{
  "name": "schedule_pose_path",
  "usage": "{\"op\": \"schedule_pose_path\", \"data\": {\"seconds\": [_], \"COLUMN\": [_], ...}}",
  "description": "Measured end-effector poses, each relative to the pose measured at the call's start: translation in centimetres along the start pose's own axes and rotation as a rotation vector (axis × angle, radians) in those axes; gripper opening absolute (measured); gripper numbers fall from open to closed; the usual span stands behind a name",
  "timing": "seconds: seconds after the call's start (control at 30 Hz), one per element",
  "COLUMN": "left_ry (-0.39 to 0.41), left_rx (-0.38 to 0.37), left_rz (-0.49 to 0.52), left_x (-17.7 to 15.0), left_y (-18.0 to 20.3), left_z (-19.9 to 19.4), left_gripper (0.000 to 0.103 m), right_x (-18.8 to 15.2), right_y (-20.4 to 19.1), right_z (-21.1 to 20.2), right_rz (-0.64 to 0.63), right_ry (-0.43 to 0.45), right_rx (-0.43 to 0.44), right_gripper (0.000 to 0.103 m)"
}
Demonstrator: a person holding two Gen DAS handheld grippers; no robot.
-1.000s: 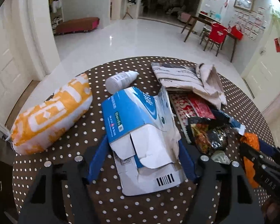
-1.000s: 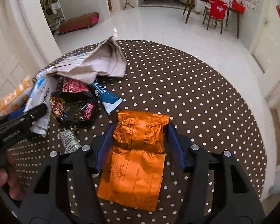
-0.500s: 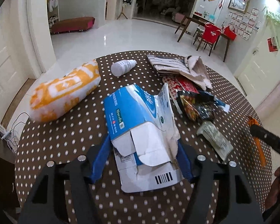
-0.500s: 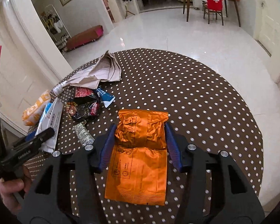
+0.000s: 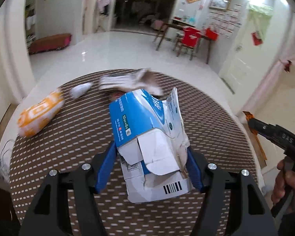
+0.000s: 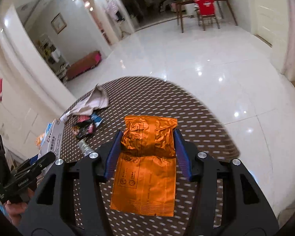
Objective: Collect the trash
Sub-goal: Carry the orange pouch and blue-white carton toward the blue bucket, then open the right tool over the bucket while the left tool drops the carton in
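Note:
A torn blue and white carton (image 5: 139, 118) hangs above the brown dotted table (image 5: 68, 137), and my left gripper (image 5: 150, 147) is shut on its lower half. Its ripped flap and barcode end droop toward the camera. In the right wrist view a crumpled orange foil bag (image 6: 147, 169) is pinched at its upper part by my right gripper (image 6: 147, 135), lifted off the table. The carton (image 6: 53, 139) also shows at the left edge of that view. A person's hand (image 5: 283, 181) on the right gripper's handle appears at the right of the left wrist view.
Left on the table are an orange and white bag (image 5: 39, 116), a white bottle (image 5: 80, 90), a crumpled beige paper bag (image 6: 92, 102), dark snack wrappers (image 6: 84, 127) and a silver wrapper (image 6: 84, 147). Glossy white floor surrounds the round table.
Both grippers have risen and drawn back from the table with their loads. The remaining trash now looks smaller and farther away. The grips have not changed.

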State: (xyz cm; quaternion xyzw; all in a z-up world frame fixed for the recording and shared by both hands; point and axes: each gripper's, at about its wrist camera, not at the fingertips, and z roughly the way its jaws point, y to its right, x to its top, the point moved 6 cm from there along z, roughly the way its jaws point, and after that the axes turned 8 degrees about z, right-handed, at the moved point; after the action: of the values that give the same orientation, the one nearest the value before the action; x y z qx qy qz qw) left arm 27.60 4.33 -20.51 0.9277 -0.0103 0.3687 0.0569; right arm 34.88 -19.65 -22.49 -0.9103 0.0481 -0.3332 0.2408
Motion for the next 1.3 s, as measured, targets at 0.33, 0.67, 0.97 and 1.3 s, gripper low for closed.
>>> {"op": "schedule_pose_path", "data": {"seconds": [0.33,0.67,0.97,1.3], "left_ry": [-0.002,-0.054,-0.136,-0.271], "left_rx": [-0.150,-0.260,-0.335,-0.432], "left_rz": [0.124,0.250,0.378,0.539], "left_x": [1.7,1.5,-0.2,-4.0], "left_y": [9.5,18.5,25.6,33.8], "left_z": [0.6,3.0,5.7,9.7], "left_gripper": [0.065,0.065,0.065,0.065], "right_x": [0.1,-3.3,-8.5,-8.7], "right_y": [11.0,22.5,30.2,32.8], "right_z": [-6.2,-6.1,-2.3,-7.7], "right_rz": [0.192,0.394,0.546,0.620], "right_ry": [0.091,0.039,-0.079,0.029], "right_rx": [-0.095,-0.206,-0.264,-0.260], "right_gripper": [0.052,0.052,0.074,0.086]}}
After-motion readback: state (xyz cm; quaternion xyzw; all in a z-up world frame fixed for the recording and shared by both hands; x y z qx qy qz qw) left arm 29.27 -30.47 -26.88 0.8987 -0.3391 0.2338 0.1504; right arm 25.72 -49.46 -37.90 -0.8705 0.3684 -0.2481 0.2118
